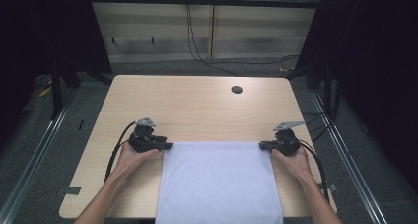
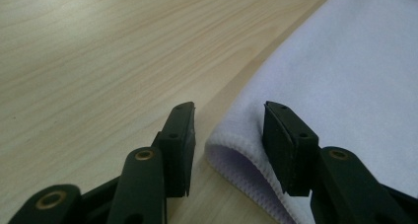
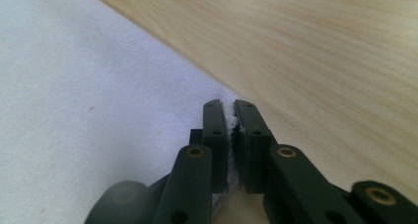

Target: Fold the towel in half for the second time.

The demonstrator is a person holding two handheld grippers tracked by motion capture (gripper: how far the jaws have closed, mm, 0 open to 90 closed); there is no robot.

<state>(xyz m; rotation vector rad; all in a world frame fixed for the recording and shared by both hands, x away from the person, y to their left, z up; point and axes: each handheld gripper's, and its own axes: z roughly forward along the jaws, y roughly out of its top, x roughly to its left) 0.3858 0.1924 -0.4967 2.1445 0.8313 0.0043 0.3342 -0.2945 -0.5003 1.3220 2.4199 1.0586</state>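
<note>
Two grippers sit at the far corners of a white cloth (image 1: pixel 219 182) spread on the wooden table (image 1: pixel 197 105). The right gripper (image 3: pixel 230 116) pinches its corner tight; the left gripper (image 2: pixel 229 135) gapes around its corner, pads not touching. No writing is legible.

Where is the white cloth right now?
In the high view the white cloth lies on the table's near edge, its far corners at the left hand-held gripper and right hand-held gripper.
</note>
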